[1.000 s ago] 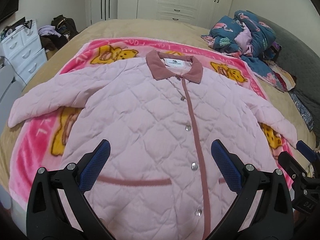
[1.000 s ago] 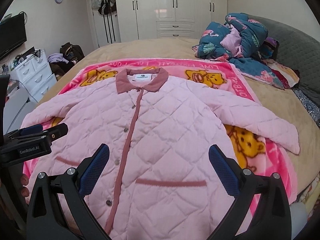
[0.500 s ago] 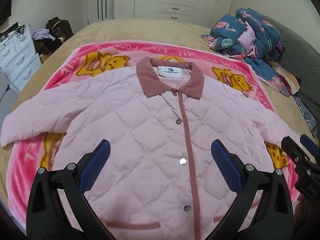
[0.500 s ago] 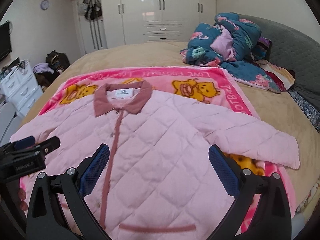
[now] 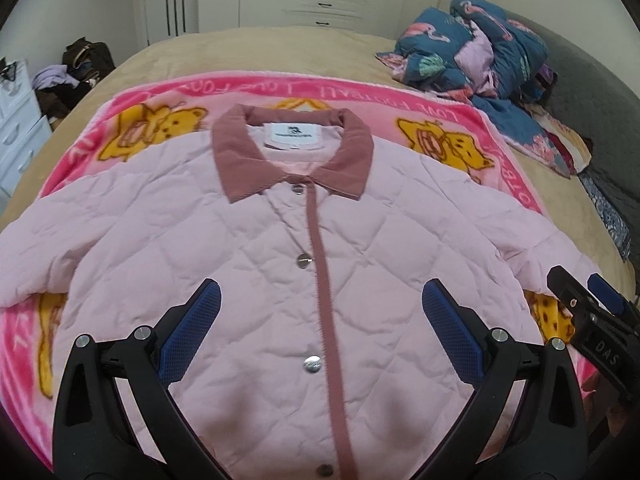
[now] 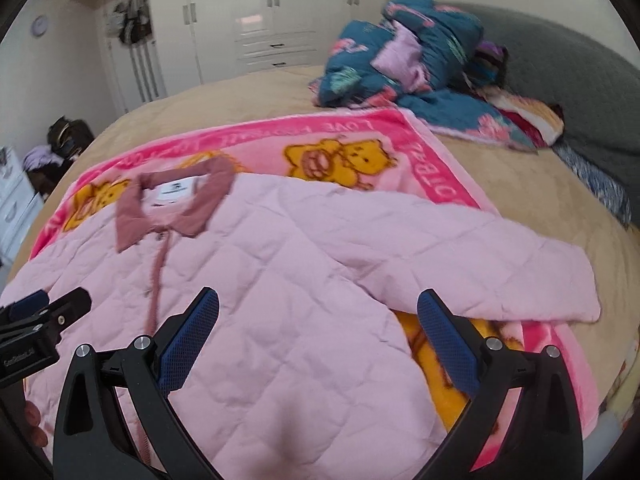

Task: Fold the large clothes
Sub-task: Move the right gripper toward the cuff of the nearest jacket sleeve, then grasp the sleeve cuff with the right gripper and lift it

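While the jacket [image 5: 304, 264] lies flat and buttoned, front up, on the pink blanket [image 5: 132, 104], collar [image 5: 248, 152] at the far end, nothing has been folded yet. Both grippers hover above it with jaws spread wide and empty: the left gripper [image 5: 320, 328] over the chest by the placket [image 5: 320, 264], the right gripper [image 6: 318, 332] nearer the right armpit, where the right sleeve [image 6: 500, 264] runs out past the blanket's edge onto the bed [image 6: 520, 184].

The step in hand looks like reaching for a first fold, probably a sleeve brought in across the body. To do it well, I would take the sleeve near its cuff and pinch only the quilted layers, not the blanket beneath. The padding is thick, so a deep bite should hold better than a tip grip. Lift it just clear, lay it straight across the chest toward the placket, and let the left gripper press the shoulder so the body does not drag.

Against the frames from a second ago, both cameras have moved up the jacket from hem toward collar: the pocket trims have dropped out of view and the collar sits larger. The right view has also swung toward the right sleeve. Neither gripper's opening has changed.
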